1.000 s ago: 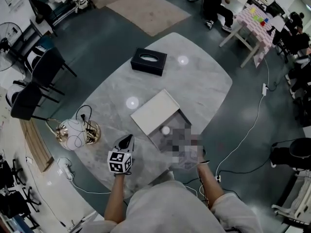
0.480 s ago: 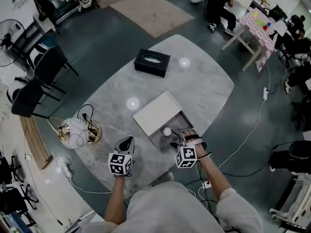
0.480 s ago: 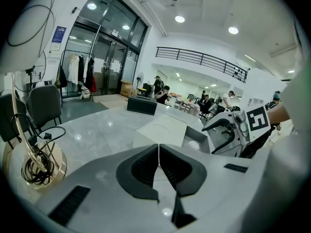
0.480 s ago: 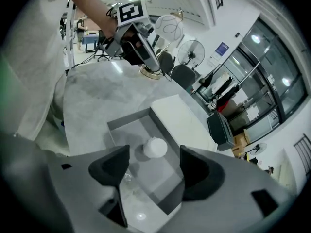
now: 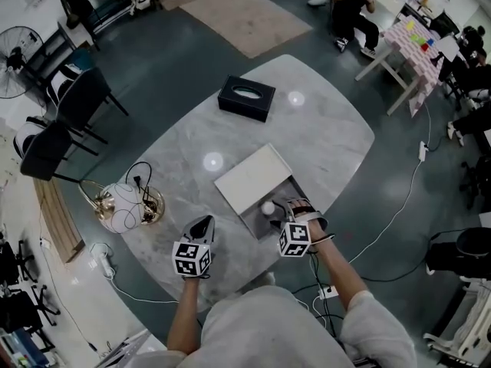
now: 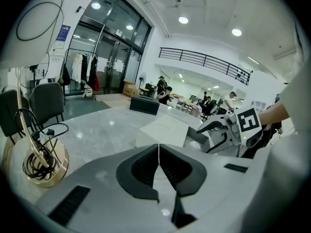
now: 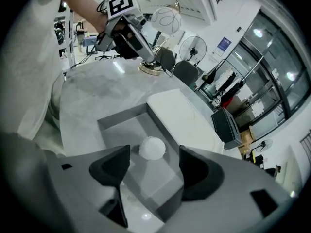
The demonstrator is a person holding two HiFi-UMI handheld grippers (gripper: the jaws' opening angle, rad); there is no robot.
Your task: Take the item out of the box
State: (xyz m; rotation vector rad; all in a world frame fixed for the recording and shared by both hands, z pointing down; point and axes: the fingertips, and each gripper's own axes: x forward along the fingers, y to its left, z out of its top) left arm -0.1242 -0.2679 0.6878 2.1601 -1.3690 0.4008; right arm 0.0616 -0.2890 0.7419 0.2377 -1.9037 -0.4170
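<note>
One white ball [image 7: 152, 148] in one open grey box [image 7: 119, 118]; two grippers at work
Right gripper [image 7: 148, 161], lower centre of head view: jaws wide apart, holding nothing, the ball just beyond them on the box floor. Left gripper [image 6: 159, 155], lower left: jaws pressed together, holding nothing, above marble table [image 5: 176, 152]. One white lid [image 5: 253, 176] touching the box; one black tissue box [image 5: 246, 98] upper centre

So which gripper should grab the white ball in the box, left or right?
Right. The right gripper hangs over the open box, jaws apart, with the white ball just ahead between them. The left gripper is shut, off to the side of the box.
</note>
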